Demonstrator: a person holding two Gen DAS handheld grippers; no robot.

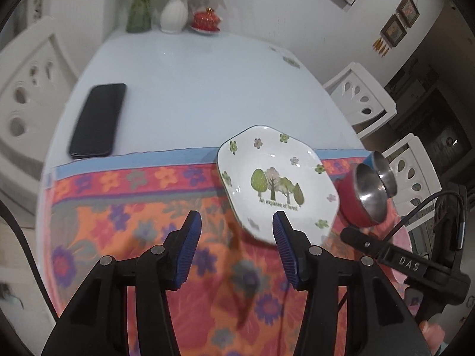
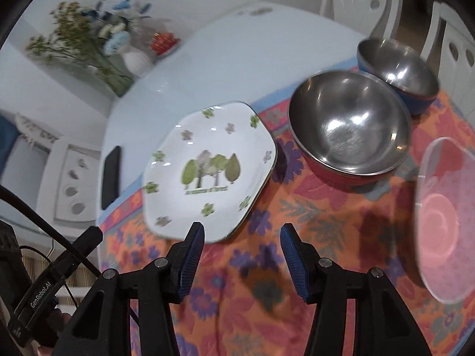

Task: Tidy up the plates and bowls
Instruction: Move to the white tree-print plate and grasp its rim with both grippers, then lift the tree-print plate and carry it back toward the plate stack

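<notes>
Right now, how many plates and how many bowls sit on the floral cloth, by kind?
Plates: 2, white octagonal plate with tree print, clear pink glass plate.
Bowls: 2, red-sided steel bowl, blue-sided steel bowl.
Total: 4.

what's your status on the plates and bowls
Both hand-held grippers, left and right, open, empty. Tree plate, red bowl, blue bowl, pink plate unstacked. Nothing blocking.
</notes>
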